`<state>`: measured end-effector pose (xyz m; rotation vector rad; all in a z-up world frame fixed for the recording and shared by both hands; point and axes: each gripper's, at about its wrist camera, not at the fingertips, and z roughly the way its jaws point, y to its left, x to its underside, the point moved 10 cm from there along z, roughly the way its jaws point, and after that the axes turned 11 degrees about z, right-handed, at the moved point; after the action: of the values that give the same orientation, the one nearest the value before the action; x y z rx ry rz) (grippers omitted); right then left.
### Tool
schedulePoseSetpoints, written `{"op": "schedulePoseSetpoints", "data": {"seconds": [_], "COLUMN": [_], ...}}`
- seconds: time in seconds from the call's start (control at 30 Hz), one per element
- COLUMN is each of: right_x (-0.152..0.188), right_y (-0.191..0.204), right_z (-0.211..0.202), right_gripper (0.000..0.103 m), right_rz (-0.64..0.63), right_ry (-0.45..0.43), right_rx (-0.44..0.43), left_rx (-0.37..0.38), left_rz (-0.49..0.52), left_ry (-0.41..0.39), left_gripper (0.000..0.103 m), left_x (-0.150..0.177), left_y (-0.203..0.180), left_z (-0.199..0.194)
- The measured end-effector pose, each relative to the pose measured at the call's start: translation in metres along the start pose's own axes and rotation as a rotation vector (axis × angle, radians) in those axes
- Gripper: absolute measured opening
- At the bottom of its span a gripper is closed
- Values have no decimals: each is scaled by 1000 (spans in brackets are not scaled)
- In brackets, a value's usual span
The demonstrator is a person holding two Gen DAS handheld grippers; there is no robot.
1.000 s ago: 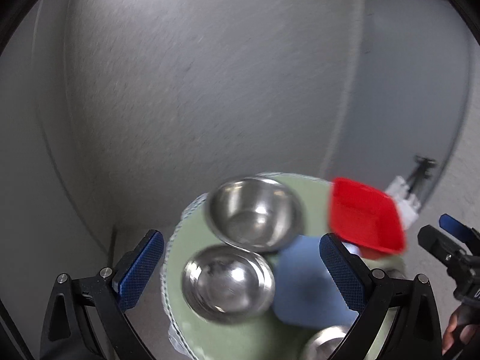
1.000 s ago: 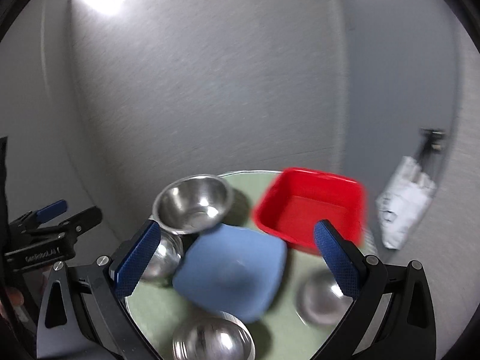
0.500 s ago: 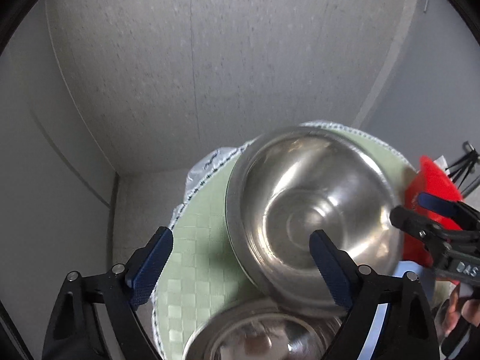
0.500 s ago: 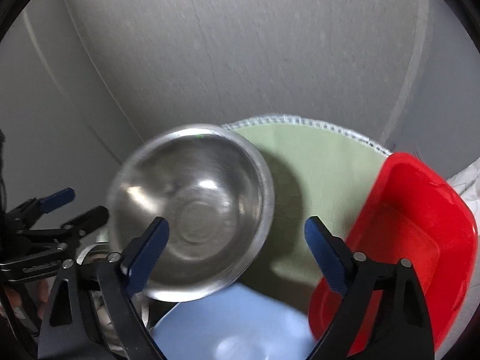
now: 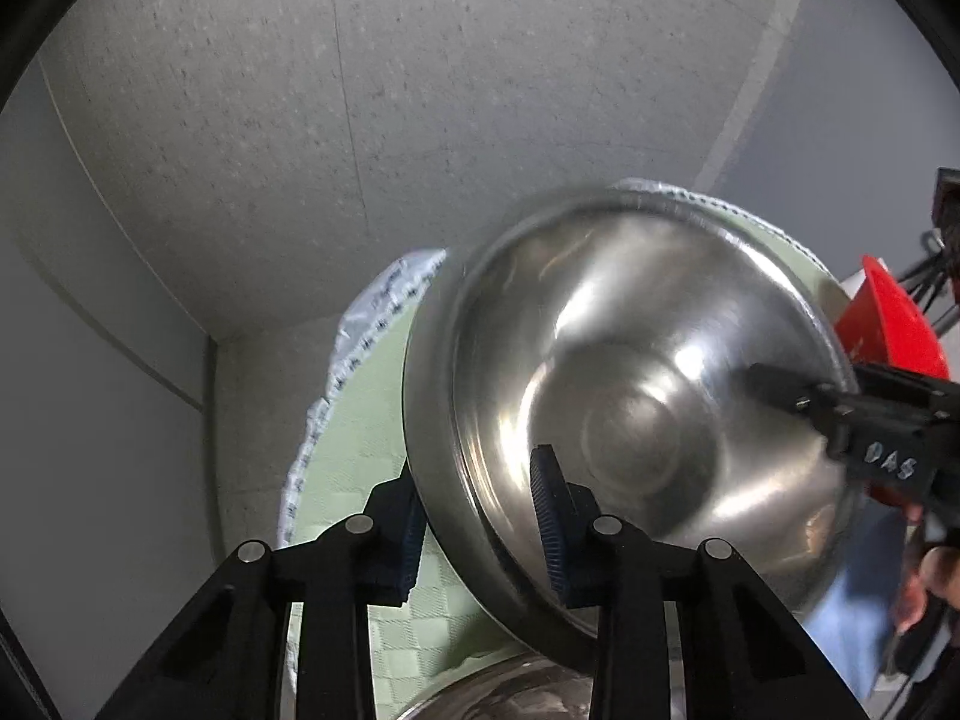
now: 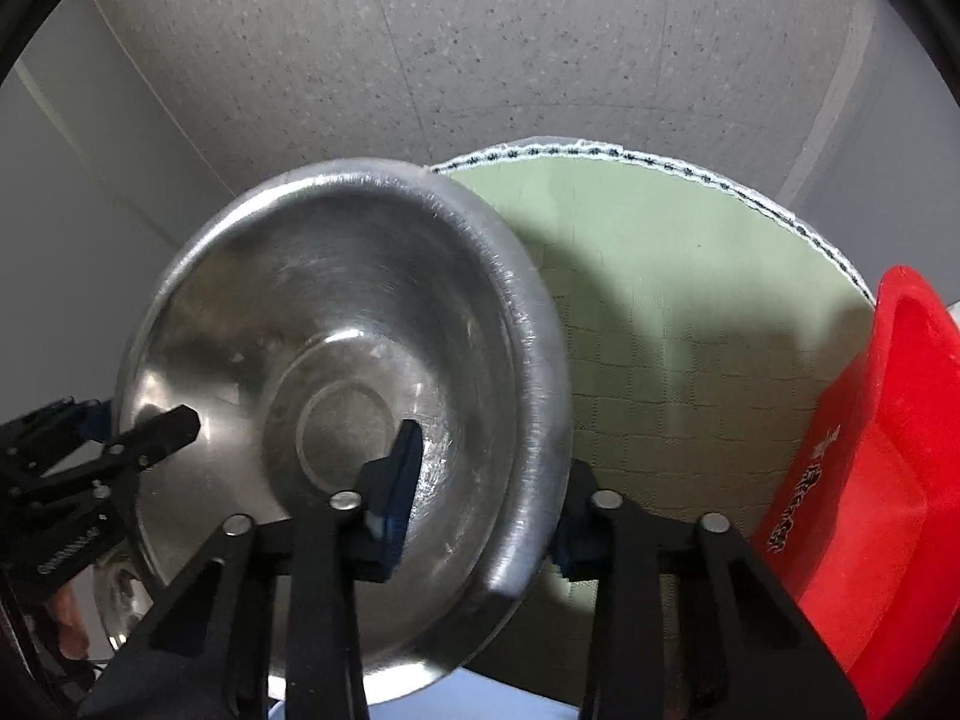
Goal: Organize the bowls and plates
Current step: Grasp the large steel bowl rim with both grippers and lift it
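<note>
On the round green mat, my two grippers hold one steel bowl from opposite sides. My left gripper is nearly closed, one blue pad inside the bowl and the other outside, pinching the near-left rim. My right gripper is likewise narrowed onto the rim at the bowl's right side, one pad within and one hidden behind the wall. The bowl is tilted towards each camera, its interior showing only reflections and the ring of its base; nothing lies in it.

Counted: one steel bowl in the grip; a second steel bowl, only its rim visible at the lower edge of the left wrist view; one red square dish, at the mat's right edge and cut off by the frame, its visible interior bare save for printed marks; one pale blue plate, of which only a corner appears below the held bowl.

The held bowl covers most of the mat in the left view. Whether its base touches the mat I cannot tell. A shiny metal patch at lower left of the right wrist view is too obscured to identify.
</note>
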<state>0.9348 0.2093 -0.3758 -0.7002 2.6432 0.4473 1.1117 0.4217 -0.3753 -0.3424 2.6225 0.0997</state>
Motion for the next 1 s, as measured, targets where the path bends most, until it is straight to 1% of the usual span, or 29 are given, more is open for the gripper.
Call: {"op": "schedulePoseSetpoints", "data": {"seconds": [0.07,0.13,0.17,0.23,0.33,0.4,0.47,0.53,0.57,0.63,0.67,0.8,0.87,0.93,0.97,1.0], "right_x": [-2,-7,-9,-11,-15,-15,-14,-10,-8,-3,-2,17,22,31,36,39], "right_y": [2,4,6,9,8,-1,-17,-43,-57,-87,-99,-155,-170,-187,-196,-201], "right_z": [-10,-18,-21,-36,-73,-97,-121,-146,-155,-167,-168,-177,-172,-169,-170,-167], "right_gripper": [22,22,22,22,22,22,22,22,22,22,22,22,22,22,22,22], "right_rz": [3,8,11,19,41,58,78,117,138,177,191,281,308,339,345,350], "right_ry": [-19,-49,-60,-93,-163,-203,-241,-273,-286,-308,-314,-321,-314,-306,-303,-301], "right_rx": [-23,-39,-46,-73,-100,-108,-104,-89,-78,-47,-32,36,55,73,77,89], "left_rx": [15,31,21,-3,-10,4,36,81,98,134,149,212,234,235,234,231], "left_rz": [-12,-29,-20,4,34,66,100,154,179,240,261,338,363,393,402,410], "left_ry": [-33,-71,-86,-140,-208,-258,-299,-328,-335,-338,-331,-284,-258,-222,-210,-192], "left_gripper": [30,29,29,29,29,29,29,29,29,29,29,29,29,29,29,29], "left_x": [-6,-17,-15,-24,-42,-55,-64,-76,-73,-79,-84,-88,-88,-86,-96,-95], "left_y": [3,8,11,16,9,-8,-28,-55,-70,-101,-110,-154,-165,-175,-177,-179], "left_z": [-1,-5,-13,-28,-49,-56,-64,-66,-74,-64,-56,-14,7,31,45,57]}}
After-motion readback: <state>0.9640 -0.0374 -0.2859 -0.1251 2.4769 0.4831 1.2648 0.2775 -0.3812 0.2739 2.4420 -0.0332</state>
